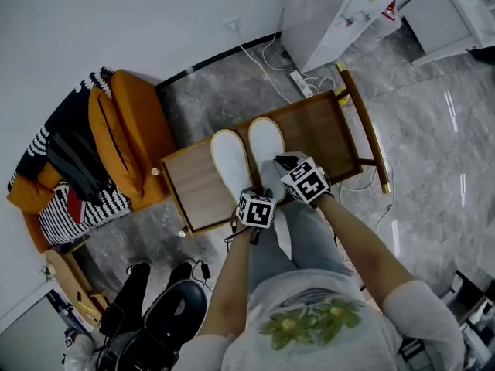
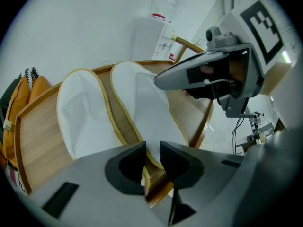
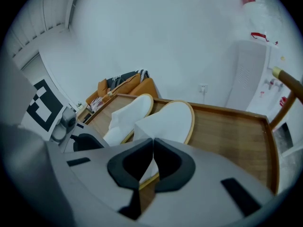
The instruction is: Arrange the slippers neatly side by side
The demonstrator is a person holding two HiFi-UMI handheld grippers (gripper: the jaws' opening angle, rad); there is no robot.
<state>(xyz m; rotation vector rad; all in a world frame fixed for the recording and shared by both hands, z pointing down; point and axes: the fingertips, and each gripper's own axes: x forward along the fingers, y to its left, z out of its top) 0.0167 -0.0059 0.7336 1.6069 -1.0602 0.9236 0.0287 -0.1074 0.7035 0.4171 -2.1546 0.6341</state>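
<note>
While beside its twin (image 1: pixel 230 163), white slipper (image 1: pixel 267 140), left gripper (image 2: pixel 152 149) fingers tight on heel, right gripper (image 3: pixel 153 142) fingers shut on upper.

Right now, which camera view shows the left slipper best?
The head view: it looks down on the left slipper, nearly whole, lying beside the right slipper on the wooden table. The left gripper view shows it slanted, heel behind the left gripper. The right gripper view shows only its toe half.

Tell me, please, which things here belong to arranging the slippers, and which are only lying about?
Job: left white slipper, right white slipper, wooden table, left hand-held gripper, right hand-held gripper.
Lying about: orange armchair, power strip, black office chair.
</note>
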